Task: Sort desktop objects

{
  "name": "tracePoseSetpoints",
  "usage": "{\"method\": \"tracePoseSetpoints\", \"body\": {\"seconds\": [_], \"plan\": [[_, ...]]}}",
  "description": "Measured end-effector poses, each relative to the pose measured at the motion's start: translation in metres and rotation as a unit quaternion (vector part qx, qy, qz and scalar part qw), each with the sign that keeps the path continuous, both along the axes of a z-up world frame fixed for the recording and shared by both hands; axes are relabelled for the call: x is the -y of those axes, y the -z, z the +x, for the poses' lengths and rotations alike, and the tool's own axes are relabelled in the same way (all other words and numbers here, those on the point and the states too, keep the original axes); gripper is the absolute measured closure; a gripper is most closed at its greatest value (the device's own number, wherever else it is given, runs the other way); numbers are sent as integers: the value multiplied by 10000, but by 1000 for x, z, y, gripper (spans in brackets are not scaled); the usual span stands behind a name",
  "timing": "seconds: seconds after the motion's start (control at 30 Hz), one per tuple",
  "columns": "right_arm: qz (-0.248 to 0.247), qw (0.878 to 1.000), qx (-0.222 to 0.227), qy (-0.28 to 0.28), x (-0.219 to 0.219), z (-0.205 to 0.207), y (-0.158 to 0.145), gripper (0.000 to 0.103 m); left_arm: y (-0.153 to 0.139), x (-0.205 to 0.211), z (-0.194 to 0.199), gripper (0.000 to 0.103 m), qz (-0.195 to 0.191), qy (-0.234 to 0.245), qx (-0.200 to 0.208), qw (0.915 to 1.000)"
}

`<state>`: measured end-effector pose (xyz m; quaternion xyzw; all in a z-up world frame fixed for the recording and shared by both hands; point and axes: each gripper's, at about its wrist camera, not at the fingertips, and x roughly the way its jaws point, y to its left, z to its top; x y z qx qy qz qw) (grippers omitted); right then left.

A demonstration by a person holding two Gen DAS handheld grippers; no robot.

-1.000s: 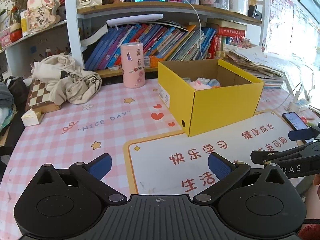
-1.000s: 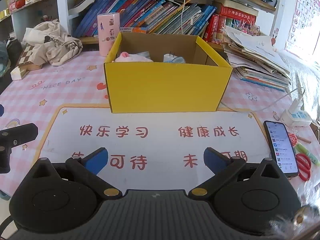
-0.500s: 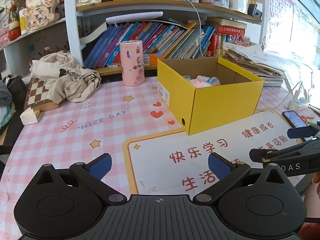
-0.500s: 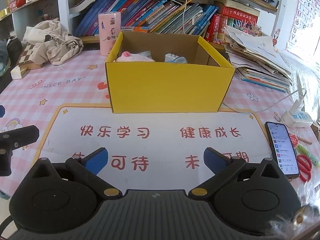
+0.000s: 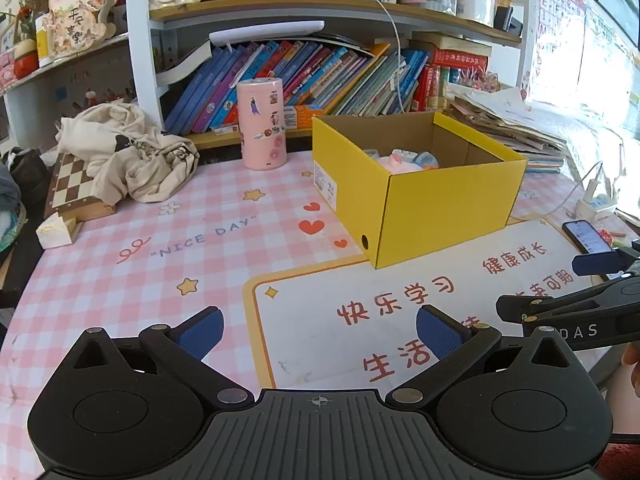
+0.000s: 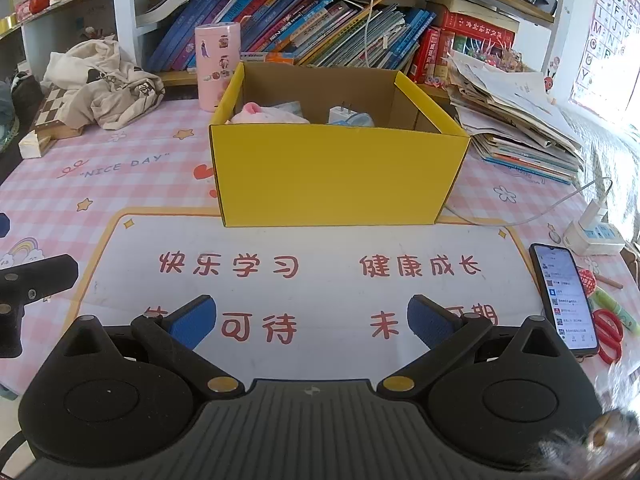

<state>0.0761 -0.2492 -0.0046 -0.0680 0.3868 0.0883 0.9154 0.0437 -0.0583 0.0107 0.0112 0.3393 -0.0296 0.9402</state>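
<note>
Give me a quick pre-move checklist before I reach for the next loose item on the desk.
1. Left gripper open, nothing held: ok.
2. Right gripper open, nothing held: ok.
3. Yellow box upright, top open: ok.
4. Room left in the box: cannot tell; a pink soft item and a white charger already lie inside.
5. Phone lying flat on the mat's right edge, red scissors beside it: ok.

You can read "NICE DAY" on the pink checked desk mat (image 5: 120, 272), approx 9 o'clock of the yellow box (image 5: 440, 204). White panel (image 6: 320, 248) of the mat: 快乐学习, 健康成长 in red; lower row partly hidden, 可待 legible. Right gripper (image 5: 592, 292) body shows "DAS", rest cut off. Alphabet poster (image 6: 612, 32) at 2 o'clock: A, B, F, G. Box label (image 5: 331, 190): print too small.
</note>
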Motion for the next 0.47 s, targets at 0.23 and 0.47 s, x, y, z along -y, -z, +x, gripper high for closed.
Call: {"method": "tracePoseSetpoints", "body": {"seconds": [0.23,0.47], "plan": [[-26,10000,-24,-35,-2,0,1,0,0,-4,0,0,-41,-98,8,9999],[-44,10000,-69,-44,-3,1,2,0,2,-5,0,0,-157,-53,-46,9999]]}}
